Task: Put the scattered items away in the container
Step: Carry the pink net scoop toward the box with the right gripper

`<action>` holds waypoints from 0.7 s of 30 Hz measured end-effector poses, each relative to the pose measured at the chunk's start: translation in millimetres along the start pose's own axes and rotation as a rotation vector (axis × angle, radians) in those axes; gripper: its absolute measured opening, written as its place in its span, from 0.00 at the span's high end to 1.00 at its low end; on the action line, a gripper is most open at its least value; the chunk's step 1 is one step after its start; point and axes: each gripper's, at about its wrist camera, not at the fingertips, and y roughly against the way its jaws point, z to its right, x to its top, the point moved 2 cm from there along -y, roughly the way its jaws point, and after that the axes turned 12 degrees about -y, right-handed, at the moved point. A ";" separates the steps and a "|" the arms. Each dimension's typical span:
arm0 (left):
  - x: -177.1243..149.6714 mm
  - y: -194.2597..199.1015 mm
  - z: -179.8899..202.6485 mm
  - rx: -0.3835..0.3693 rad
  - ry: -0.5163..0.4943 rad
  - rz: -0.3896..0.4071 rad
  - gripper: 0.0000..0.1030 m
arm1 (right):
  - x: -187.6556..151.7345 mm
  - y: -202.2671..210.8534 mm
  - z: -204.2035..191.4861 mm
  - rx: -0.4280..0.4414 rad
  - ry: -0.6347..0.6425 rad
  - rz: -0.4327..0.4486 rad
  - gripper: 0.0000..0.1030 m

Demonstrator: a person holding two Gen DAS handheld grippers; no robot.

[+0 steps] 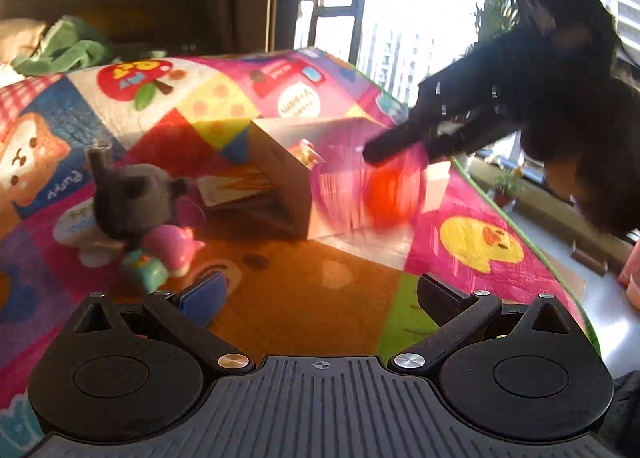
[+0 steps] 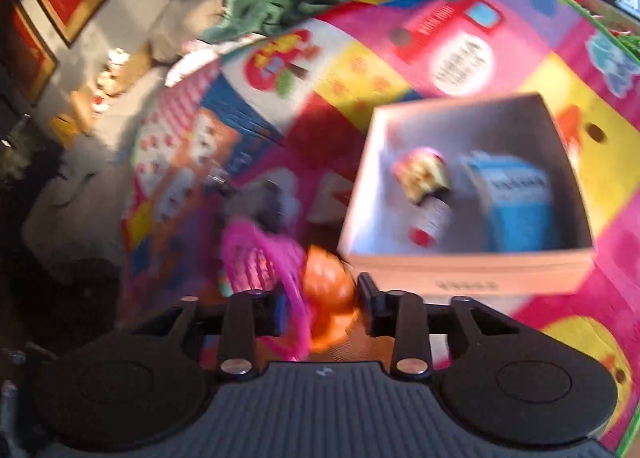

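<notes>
Right gripper (image 2: 320, 310) clamped on an orange toy (image 2: 328, 298), hovering beside the box (image 2: 468, 278). Left gripper (image 1: 320, 298) spread apart, empty. Next, probably: carry over the rim, then release

— What colours did the mat (image 1: 132, 110) have?
— Pink, yellow and blue patches with cartoon animals.
— And the box (image 2: 468, 278)?
— Pale, holding a blue carton (image 2: 516, 202). The plush toy (image 1: 132, 194) was grey.

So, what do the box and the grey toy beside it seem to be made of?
The box looks like cardboard with a matt finish: thin, straight walls with sharp folded corners and a dull, pale surface. The grey toy looks like soft plush fabric: its outline is fuzzy and rounded and nothing shines on it. The blur leaves both a little uncertain.
</notes>
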 end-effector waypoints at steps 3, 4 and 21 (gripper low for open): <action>2.6 -4.6 13.3 0.009 -0.024 -0.041 0.00 | -14.3 6.0 22.6 -0.051 0.030 0.130 0.39; 1.9 -5.9 17.3 0.002 -0.032 -0.053 0.00 | -18.9 10.3 28.4 -0.064 0.047 0.177 0.34; 43.3 -70.0 65.2 0.021 0.061 -0.141 0.00 | -75.6 36.6 151.4 -0.201 -0.142 0.384 0.05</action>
